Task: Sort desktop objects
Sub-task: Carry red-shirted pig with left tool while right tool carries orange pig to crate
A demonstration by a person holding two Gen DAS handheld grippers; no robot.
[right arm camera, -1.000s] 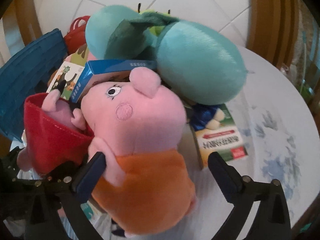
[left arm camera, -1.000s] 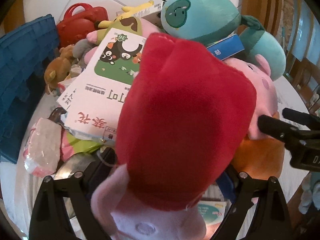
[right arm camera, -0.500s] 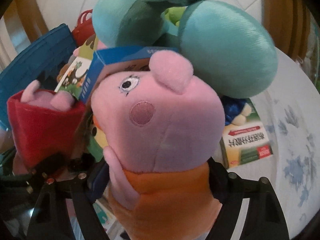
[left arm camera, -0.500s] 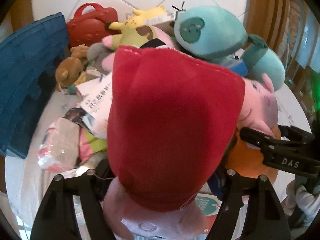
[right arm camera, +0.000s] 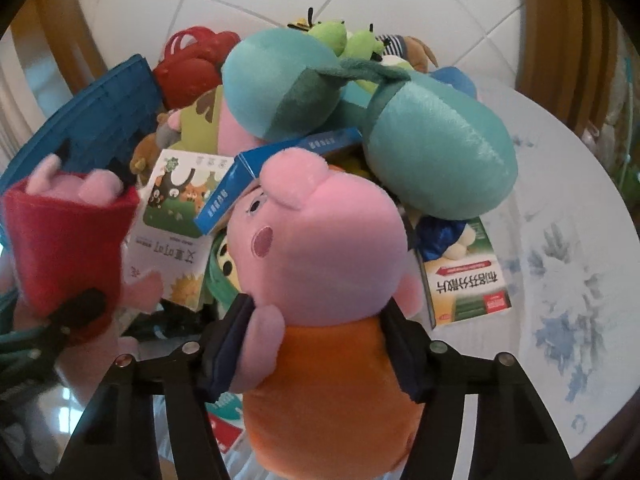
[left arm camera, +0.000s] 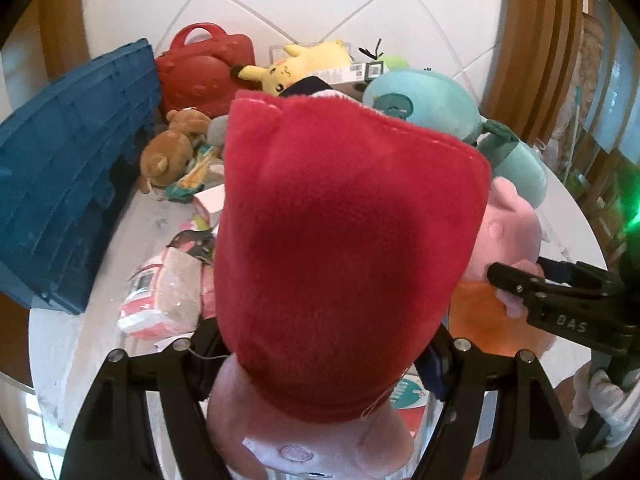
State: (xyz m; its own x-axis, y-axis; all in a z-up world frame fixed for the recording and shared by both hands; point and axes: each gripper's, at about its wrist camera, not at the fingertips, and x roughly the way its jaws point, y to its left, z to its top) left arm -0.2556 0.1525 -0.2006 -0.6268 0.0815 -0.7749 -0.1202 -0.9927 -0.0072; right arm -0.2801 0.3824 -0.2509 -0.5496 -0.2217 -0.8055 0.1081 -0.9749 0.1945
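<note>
A pink pig plush in a red dress point(left arm camera: 340, 240) fills the left wrist view, and my left gripper point(left arm camera: 324, 360) is shut on it, holding it above the pile. The same plush point(right arm camera: 68, 232) shows at the left of the right wrist view. A second pink pig plush in an orange dress point(right arm camera: 320, 248) stands between the fingers of my right gripper point(right arm camera: 316, 344). Its jaws are closing, and both pads press into the plush's sides. The left wrist view shows that pig point(left arm camera: 508, 232) at the right, behind the red one.
A blue crate point(left arm camera: 68, 184) stands at the left, with a red case point(left arm camera: 204, 72) behind it. The white round table point(right arm camera: 560, 200) carries a yellow plush point(left arm camera: 304, 66), a brown bear point(left arm camera: 168, 152), a big teal plush point(right arm camera: 436, 152), printed boxes point(right arm camera: 464, 276) and wrapped packets point(left arm camera: 168, 300).
The left gripper has risen with the red-dressed pig, so the pile looks lower. The right gripper's jaws have come in from wide apart onto the orange-dressed pig and lifted a little.
</note>
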